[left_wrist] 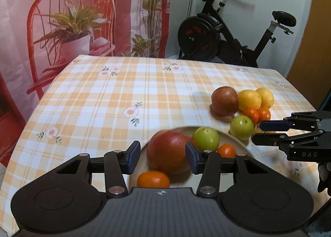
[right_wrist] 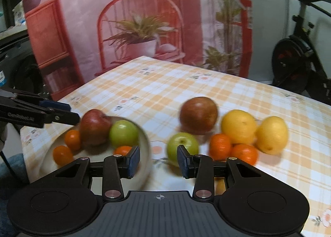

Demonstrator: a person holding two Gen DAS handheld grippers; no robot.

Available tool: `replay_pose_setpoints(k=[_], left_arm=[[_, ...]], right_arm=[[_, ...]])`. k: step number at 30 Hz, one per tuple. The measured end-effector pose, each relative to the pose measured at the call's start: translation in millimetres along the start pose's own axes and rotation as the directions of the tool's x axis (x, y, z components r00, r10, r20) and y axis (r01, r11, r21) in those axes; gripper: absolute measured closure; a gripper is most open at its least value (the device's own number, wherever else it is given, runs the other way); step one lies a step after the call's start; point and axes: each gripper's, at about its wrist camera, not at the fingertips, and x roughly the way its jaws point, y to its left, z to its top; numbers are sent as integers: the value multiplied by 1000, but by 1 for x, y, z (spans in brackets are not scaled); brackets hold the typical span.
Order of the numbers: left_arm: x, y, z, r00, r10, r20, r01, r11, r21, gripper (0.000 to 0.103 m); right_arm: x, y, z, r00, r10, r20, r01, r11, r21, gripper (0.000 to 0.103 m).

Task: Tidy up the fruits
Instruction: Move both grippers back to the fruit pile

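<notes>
Currently, stock on checked tablecloth (left_wrist: 99, 100): plate (left_wrist: 235, 137), pale, round, lower centre of left wrist view, lower left of right wrist view. On plate: 1 red apple (left_wrist: 168, 153), large; 1 green apple (left_wrist: 206, 138) touching it on its right; 3 mandarins, one at bottom centre (left_wrist: 153, 179), one right of red apple (left_wrist: 226, 151), third seen only in right wrist view, left side of plate (right_wrist: 72, 139). Loose cluster on cloth, mid-right in both views: 2nd red apple (left_wrist: 225, 100), darker, at cluster's left; 2 yellow citrus, nearer one (left_wrist: 249, 99) touching farther one (left_wrist: 265, 98); 2 mandarins (left_wrist: 251, 115) side by side just below them; 2nd green apple (left_wrist: 242, 127), nearest the plate, just beside its rim. Left gripper (left_wrist: 163, 157): fingers spread, blue pads either side of plate's red apple; right pad overlaps apple's edge in frame, left pad shows a clear gap, so no pinch; contact on right pad cannot tell. Right gripper (right_wrist: 158, 159): fingers parted, nothing between them, bare cloth and plate rim showing in the gap; loose green apple just behind right pad. Same gripper enters left wrist view from right edge (left_wrist: 258, 131), tips near loose green apple. Bkgd: printed backdrop w/ red chair (left_wrist: 68, 29), exercise bike (left_wrist: 223, 36) upper right. Right wrist view blurred.
</notes>
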Motion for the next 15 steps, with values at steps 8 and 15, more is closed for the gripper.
replay_pose_setpoints(k=[8,15], left_arm=[[13,-35,20,999,-42,13,41,998,47,52],[30,-69,35,995,-100,13,98,991,89,53]], right_arm=[[-11,-38,-17,998,-56,13,55,997,59,66],[-17,-56,-30,997,-81,12,80,993,83,66]])
